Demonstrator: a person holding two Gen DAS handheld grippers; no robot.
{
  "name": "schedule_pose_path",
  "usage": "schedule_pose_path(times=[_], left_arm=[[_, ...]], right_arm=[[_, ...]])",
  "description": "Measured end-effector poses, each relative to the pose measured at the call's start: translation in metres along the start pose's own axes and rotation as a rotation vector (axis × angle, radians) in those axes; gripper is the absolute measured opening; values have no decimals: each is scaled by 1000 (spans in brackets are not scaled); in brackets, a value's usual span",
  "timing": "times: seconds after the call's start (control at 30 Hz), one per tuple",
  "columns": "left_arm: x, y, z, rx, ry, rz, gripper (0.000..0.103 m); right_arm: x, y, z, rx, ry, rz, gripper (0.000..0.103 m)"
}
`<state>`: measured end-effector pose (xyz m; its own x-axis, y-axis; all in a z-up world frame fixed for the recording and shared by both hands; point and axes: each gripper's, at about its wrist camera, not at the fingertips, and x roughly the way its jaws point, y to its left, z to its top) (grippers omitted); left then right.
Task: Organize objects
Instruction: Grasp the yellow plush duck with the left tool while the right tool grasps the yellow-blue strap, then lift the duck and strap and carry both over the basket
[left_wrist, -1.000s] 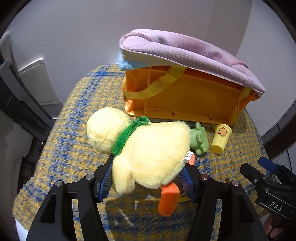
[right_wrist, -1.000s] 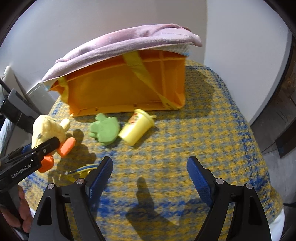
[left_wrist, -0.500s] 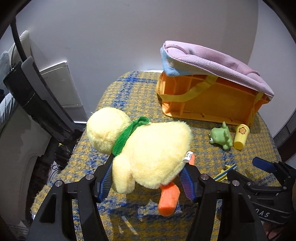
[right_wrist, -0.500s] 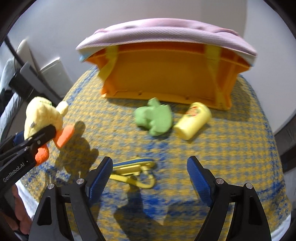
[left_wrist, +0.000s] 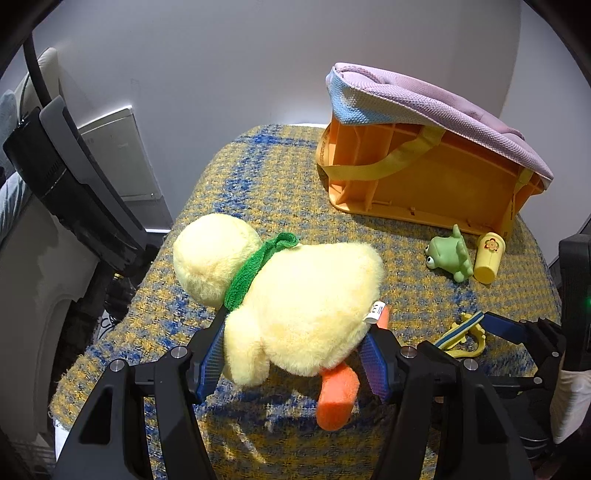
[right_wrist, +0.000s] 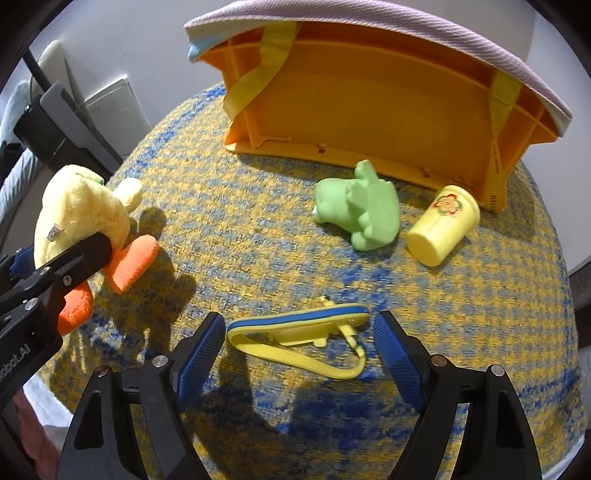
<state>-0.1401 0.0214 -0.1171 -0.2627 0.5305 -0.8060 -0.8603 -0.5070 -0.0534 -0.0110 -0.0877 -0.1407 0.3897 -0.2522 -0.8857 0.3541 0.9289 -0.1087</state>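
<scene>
My left gripper (left_wrist: 291, 350) is shut on a yellow plush duck (left_wrist: 295, 295) with a green scarf and orange feet, held above the checked yellow-blue surface (left_wrist: 258, 192); the duck also shows in the right wrist view (right_wrist: 81, 214). My right gripper (right_wrist: 299, 347) is open, its blue pads either side of a small yellow and blue sandal (right_wrist: 303, 328) lying on the surface. A green toy frog (right_wrist: 362, 214) and a yellow toy cup (right_wrist: 443, 225) on its side lie beyond it.
An orange plastic basket (right_wrist: 369, 96) with yellow straps lies tipped on its side at the back, a lilac cloth (left_wrist: 436, 99) draped over it. The surface drops off at its left edge beside dark equipment (left_wrist: 70, 192). A white wall stands behind.
My left gripper has drawn back and to the left with the duck. My right gripper has swung left and moved down around the sandal.
</scene>
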Motion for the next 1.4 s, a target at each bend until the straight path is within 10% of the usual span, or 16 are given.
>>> schedule_pose_path(times=[0.73,0.9,0.97,1.4], left_arm=[[-11,-26,5,53,-16,-47,63],[-20,-38,10,75,-33,-57,63],[-24,-41,13,85,-42,-55,63],[-39,-58,18,212,-48,-164,63]], right_arm=[[-18,-19,6,37,-56,16,64],[-26,-24,10,46,-68,31,46],[-29,-27,10,45,-63,43,22],[-52,-45,4,67,-106,71,10]])
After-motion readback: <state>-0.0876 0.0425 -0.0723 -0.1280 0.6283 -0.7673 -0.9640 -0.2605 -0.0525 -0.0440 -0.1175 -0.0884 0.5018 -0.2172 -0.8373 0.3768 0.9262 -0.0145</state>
